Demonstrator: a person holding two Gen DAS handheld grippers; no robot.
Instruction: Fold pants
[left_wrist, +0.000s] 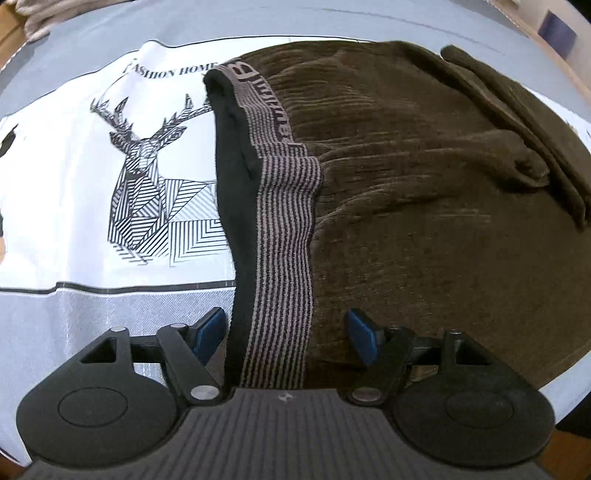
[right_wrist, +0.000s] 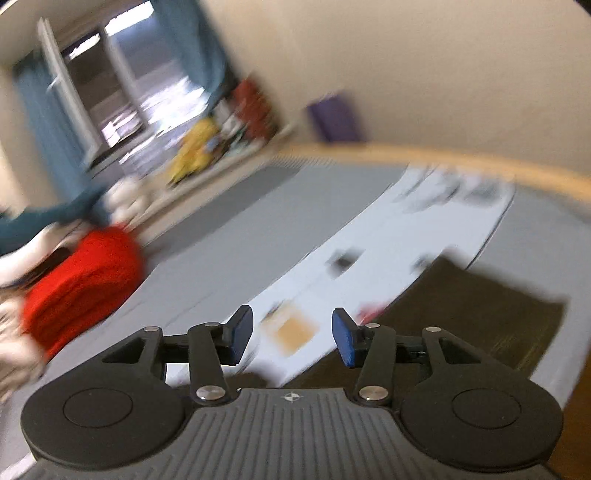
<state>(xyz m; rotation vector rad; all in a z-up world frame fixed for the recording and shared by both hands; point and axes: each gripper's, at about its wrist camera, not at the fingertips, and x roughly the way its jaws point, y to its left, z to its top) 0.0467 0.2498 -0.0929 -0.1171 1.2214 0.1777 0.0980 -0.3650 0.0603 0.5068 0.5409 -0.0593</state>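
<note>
Fingers (left_wrist: 207, 332) of L gripper (left_wrist: 286, 330) spread wide, straddling striped waistband (left_wrist: 284, 236) w/o pinching; R gripper (right_wrist: 291, 338) half open, empty. Brown pants (left_wrist: 424, 184) lie on worktop (left_wrist: 74, 314): soft, limp, prob light. Grab waistband corners.

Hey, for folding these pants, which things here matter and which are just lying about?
For the job:
- brown pants, striped waistband
- left gripper, open over the waistband
- right gripper, open, nothing between its fingers

Lying about:
- deer-print cloth
- red fabric
- purple object
</note>
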